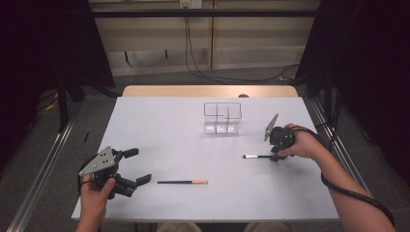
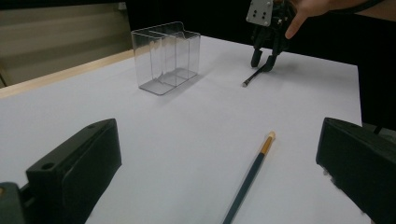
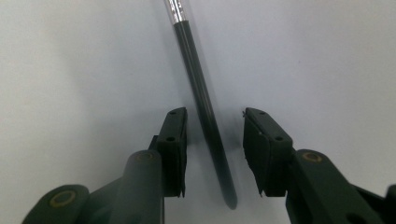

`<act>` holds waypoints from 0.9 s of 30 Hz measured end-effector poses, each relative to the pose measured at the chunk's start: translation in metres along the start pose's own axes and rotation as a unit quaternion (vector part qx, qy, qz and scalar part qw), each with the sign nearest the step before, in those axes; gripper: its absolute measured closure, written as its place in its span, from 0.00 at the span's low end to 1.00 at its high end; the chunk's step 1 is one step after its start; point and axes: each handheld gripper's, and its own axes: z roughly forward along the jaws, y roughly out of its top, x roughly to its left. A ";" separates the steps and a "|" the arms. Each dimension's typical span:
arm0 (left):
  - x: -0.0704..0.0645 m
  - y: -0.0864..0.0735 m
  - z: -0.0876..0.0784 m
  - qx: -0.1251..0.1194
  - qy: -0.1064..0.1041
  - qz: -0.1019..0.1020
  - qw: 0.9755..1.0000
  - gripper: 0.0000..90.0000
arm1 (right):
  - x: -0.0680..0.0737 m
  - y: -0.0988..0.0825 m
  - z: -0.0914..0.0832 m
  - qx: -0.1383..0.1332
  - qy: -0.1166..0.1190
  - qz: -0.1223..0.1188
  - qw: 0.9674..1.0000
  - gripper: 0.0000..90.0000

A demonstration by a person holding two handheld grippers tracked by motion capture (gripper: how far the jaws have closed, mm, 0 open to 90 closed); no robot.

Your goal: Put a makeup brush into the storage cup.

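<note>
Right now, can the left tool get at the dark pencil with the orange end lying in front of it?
Probably yes: the left tool stands open beside the dark pencil with the orange end, with bare white table between them and nothing in the way.

No text, label, brand, number or sign can be read in any of the views.

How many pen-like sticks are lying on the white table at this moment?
2. A dark stick with a silver band lies on the right, between the jaws of the right gripper. A dark stick with an orange tip lies near the front, beside the left gripper. None seems hidden.
</note>
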 end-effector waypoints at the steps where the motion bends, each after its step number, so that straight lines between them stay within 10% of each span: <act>1: 0.000 0.000 0.000 0.000 0.000 0.000 1.000 0.00 | 0.000 0.000 -0.001 0.000 -0.002 0.000 1.000 0.67; 27: 0.000 0.000 0.000 0.002 -0.001 -0.001 1.000 0.00 | 0.004 0.029 0.003 -0.022 0.013 -0.016 1.000 0.67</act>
